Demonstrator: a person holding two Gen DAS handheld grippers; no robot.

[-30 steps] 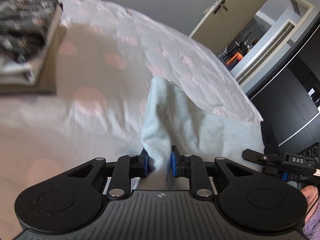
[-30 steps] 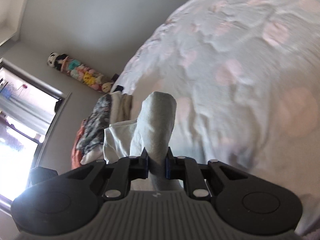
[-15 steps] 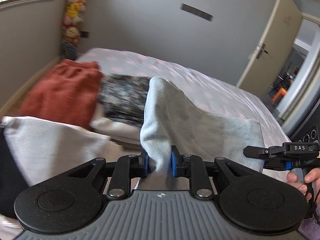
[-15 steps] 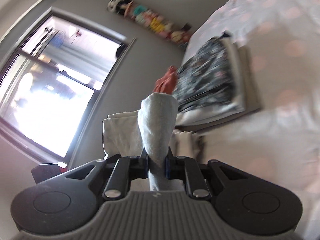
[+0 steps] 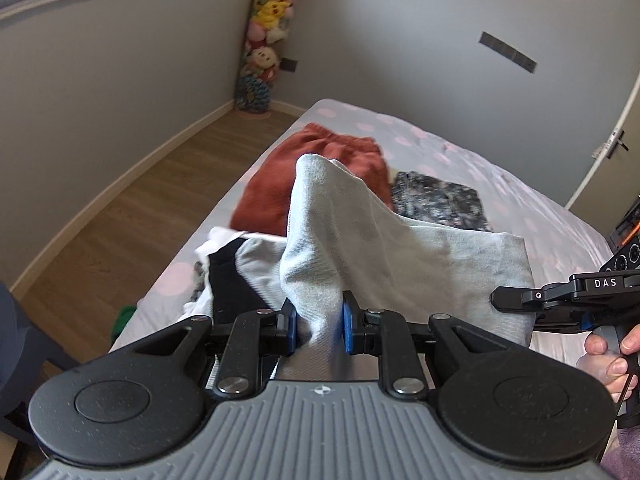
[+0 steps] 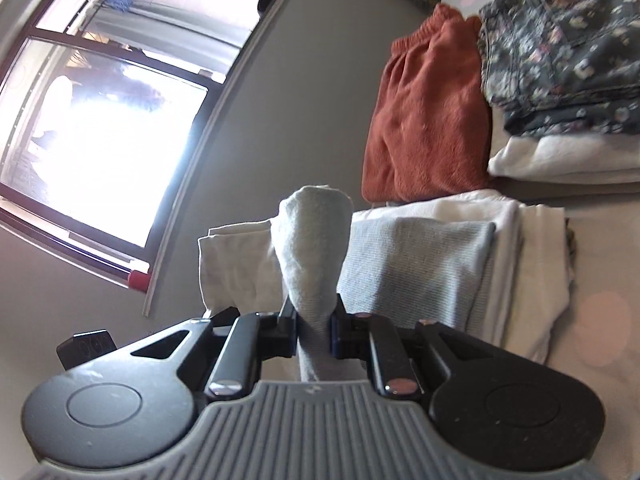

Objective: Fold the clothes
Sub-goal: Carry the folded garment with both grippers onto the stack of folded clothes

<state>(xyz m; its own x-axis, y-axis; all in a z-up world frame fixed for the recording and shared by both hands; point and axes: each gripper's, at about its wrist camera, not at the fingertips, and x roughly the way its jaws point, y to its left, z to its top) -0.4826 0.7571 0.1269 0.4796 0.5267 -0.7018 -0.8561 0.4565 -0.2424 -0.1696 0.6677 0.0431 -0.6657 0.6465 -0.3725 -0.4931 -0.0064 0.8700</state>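
A folded light grey-blue garment [image 5: 400, 256] hangs in the air between both grippers, above the bed. My left gripper [image 5: 319, 326] is shut on one bunched end of it. My right gripper [image 6: 314, 320] is shut on the other end [image 6: 312, 248], and it shows at the right edge of the left wrist view [image 5: 568, 300], held by a hand [image 5: 608, 356]. Below lie folded clothes: a rust-red piece [image 6: 424, 116], a dark floral piece [image 6: 560, 48] on white ones, and a stack topped by a ribbed grey piece [image 6: 420, 264].
The bed [image 5: 460, 148] has a pale spotted cover. Wooden floor [image 5: 120, 216] runs along its left side to the grey wall. Plush toys [image 5: 268, 20] stand stacked in the corner. A large window [image 6: 100, 128] fills the left of the right wrist view. A door [image 5: 616, 148] is at right.
Both grippers have swung with the grey-blue garment from over the open bedspread toward the piles of folded clothes and risen. Both grips held throughout.
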